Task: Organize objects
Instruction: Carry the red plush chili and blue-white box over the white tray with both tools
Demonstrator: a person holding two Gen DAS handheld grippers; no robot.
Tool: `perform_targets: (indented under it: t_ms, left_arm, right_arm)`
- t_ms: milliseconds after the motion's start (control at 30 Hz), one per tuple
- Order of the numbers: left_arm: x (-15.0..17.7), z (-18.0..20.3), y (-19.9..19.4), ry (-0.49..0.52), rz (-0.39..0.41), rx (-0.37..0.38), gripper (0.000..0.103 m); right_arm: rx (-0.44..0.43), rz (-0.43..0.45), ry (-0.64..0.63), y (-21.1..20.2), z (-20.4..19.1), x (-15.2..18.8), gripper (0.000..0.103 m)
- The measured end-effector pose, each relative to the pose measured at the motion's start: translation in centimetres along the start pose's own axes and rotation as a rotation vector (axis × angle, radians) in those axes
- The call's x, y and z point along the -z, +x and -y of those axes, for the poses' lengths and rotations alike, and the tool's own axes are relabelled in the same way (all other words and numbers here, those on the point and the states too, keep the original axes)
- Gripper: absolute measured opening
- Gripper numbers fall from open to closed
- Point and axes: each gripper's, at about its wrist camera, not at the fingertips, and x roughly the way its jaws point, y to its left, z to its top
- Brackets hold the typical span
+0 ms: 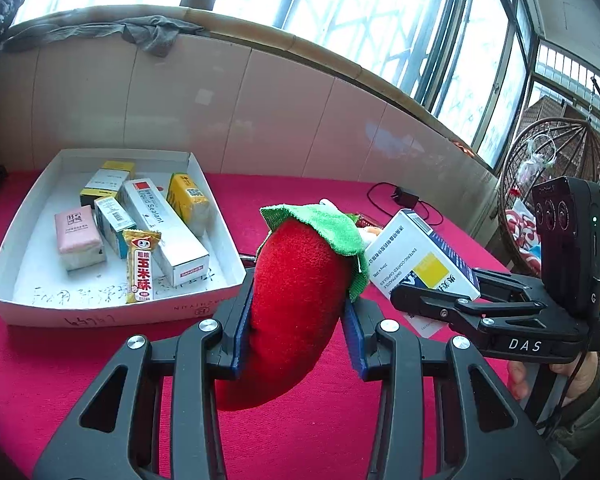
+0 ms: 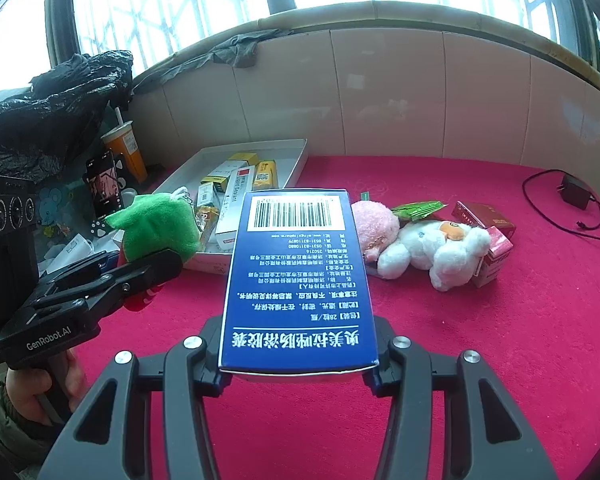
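Note:
My left gripper (image 1: 298,316) is shut on a red plush strawberry (image 1: 296,300) with a green leaf top and holds it above the red cloth. It also shows in the right wrist view (image 2: 156,220). My right gripper (image 2: 298,360) is shut on a blue and white medicine box (image 2: 296,280), which also shows in the left wrist view (image 1: 424,260), just right of the strawberry. A white cardboard tray (image 1: 116,312) at the left holds several small boxes and snack packs.
On the red cloth to the right lie a pink plush toy (image 2: 374,224), a white plush toy (image 2: 436,252), a green packet (image 2: 418,210) and red boxes (image 2: 492,236). A black charger with cable (image 2: 576,196) lies far right. A drink cup (image 2: 126,152), phone (image 2: 104,188) and black bag (image 2: 48,112) stand at the left.

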Motion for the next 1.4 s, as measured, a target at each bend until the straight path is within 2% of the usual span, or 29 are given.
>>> perform_targets:
  t_ms: [333, 633, 1100, 1400]
  left_arm:
    - [-1.1, -2.3, -1.1, -0.019, 0.032, -0.056, 0.039]
    - [-2.5, -5.0, -1.3, -0.042, 0.033, -0.122, 0.039]
    - [-4.7, -9.1, -1.0, -0.058, 0.016, -0.217, 0.039]
    - [-7.0, -12.0, 0.4, -0.098, -0.011, -0.237, 0.039]
  right_arm:
    - [-0.007, -0.001, -0.068, 1.7, -2.6, -1.5, 0.05]
    - [-0.036, 0.009, -0.078, 3.5, -4.2, -3.6, 0.05]
    - [-0.058, 0.018, -0.103, 4.8, -6.3, -5.6, 0.05]
    - [-0.053, 0.025, -0.101, 6.3, -7.2, -8.0, 0.05]
